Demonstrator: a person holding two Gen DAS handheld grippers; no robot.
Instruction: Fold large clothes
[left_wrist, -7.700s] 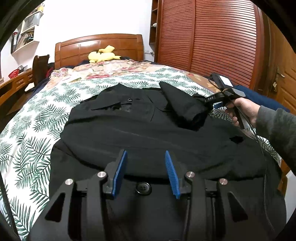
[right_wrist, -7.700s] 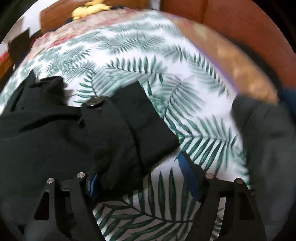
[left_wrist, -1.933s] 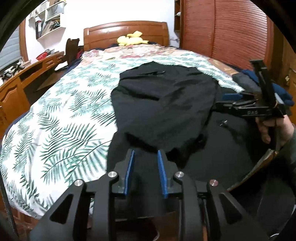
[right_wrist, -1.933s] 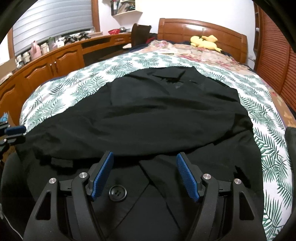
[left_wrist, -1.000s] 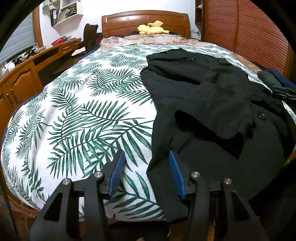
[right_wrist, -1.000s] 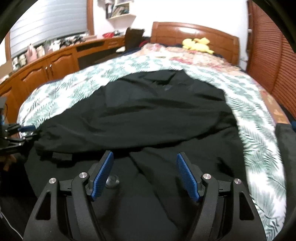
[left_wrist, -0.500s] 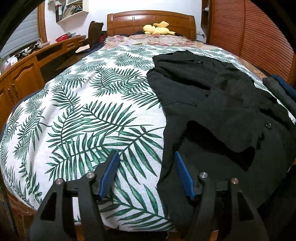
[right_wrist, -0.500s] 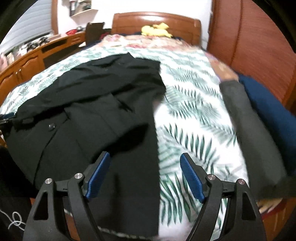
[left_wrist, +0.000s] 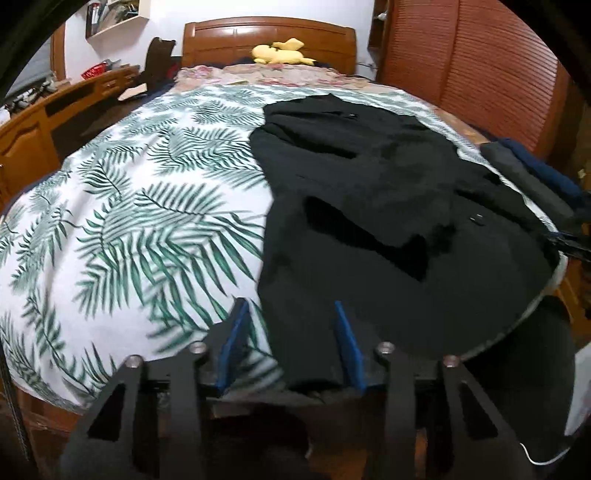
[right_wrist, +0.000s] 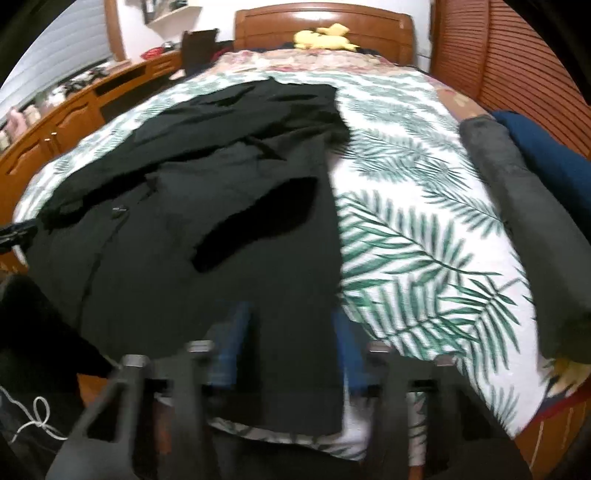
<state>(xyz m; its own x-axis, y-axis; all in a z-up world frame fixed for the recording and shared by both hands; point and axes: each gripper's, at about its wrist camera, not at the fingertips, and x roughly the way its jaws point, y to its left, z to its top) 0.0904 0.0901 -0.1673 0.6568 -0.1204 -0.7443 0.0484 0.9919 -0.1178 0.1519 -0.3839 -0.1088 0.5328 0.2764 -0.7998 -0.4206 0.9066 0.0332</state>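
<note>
Both tools share one build. The left gripper (left_wrist: 291, 339) has black angular finger arms, blue pads (left_wrist: 347, 343) and silver screw heads. The right gripper (right_wrist: 291, 347), blurred, shows the same black frame and blue pads (right_wrist: 232, 343).

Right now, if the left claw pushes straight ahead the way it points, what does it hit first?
Most likely the near hem corner of the black coat: the left claw is open, and the coat's left edge already lies between its pads, with the leaf-print bedspread underneath. Depth is hard to judge.
</note>
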